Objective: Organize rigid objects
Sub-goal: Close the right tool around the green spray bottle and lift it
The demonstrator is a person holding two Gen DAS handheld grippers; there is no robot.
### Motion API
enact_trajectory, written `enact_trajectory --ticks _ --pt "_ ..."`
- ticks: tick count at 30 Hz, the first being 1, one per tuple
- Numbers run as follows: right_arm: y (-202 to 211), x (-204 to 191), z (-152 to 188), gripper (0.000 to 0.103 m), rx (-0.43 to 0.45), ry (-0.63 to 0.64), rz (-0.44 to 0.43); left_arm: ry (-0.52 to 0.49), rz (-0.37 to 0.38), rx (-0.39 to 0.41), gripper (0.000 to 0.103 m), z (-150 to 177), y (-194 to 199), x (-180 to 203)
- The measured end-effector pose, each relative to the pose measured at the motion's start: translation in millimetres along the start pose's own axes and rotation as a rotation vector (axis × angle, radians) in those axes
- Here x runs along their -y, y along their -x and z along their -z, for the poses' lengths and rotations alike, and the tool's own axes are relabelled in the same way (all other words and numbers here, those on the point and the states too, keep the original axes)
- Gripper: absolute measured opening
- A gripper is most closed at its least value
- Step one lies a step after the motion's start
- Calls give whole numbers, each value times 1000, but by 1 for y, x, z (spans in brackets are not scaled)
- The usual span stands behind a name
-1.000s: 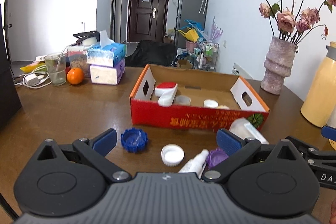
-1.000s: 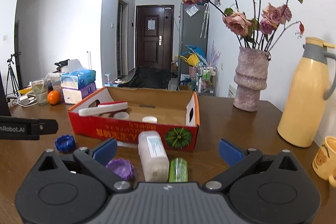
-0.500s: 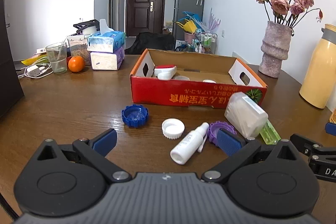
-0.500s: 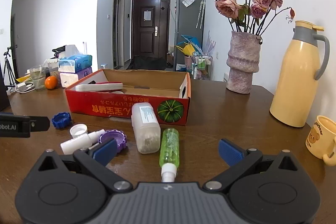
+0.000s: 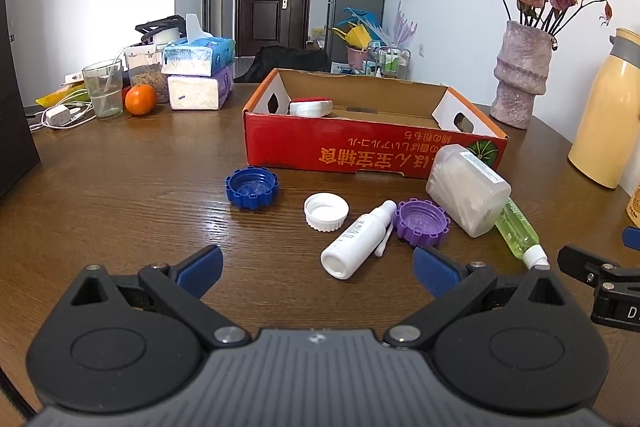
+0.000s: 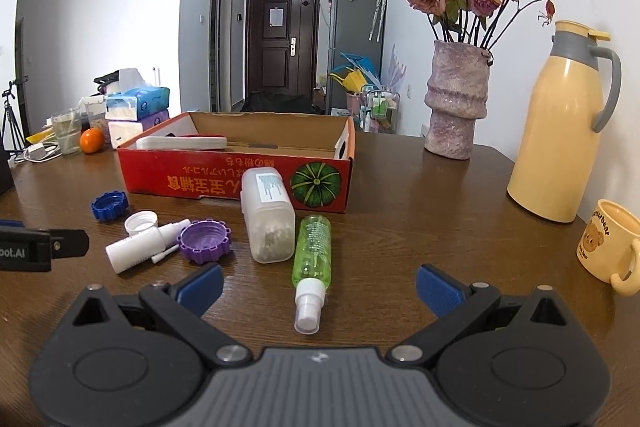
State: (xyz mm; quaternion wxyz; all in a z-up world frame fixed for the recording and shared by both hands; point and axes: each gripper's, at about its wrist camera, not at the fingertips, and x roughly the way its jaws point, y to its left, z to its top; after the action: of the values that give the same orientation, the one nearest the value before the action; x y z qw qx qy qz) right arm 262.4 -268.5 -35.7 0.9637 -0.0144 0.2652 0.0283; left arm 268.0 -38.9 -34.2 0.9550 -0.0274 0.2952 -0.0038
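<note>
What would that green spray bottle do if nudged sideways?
The green spray bottle lies on its side on the smooth wooden table, so it would probably roll. It looks like thin, clear plastic, likely light. Rolling left, the white canister beside it may stop it.

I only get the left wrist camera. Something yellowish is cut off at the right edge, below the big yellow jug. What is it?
Observer: It's a cream mug with a bear drawing, standing upright on the table.
Operator: Is the other gripper holding anything?
Observer: No, the right gripper is open and empty.
Operator: Does the big yellow jug have a handle?
Observer: Yes, the yellow jug has a grey handle on its right side.
</note>
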Motion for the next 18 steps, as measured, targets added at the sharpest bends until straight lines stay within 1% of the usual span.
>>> enact_trajectory --ticks 8,14,18 --pt "-12 3 1 103 -36 -1 7 -7 -4 -16 103 -1 -9 0" --pt "-28 8 0 103 -58 -11 30 -7 -15 -30 103 -5 -21 1" --pt "-41 13 -4 103 -72 -8 30 -12 -21 -43 103 -7 -30 2"
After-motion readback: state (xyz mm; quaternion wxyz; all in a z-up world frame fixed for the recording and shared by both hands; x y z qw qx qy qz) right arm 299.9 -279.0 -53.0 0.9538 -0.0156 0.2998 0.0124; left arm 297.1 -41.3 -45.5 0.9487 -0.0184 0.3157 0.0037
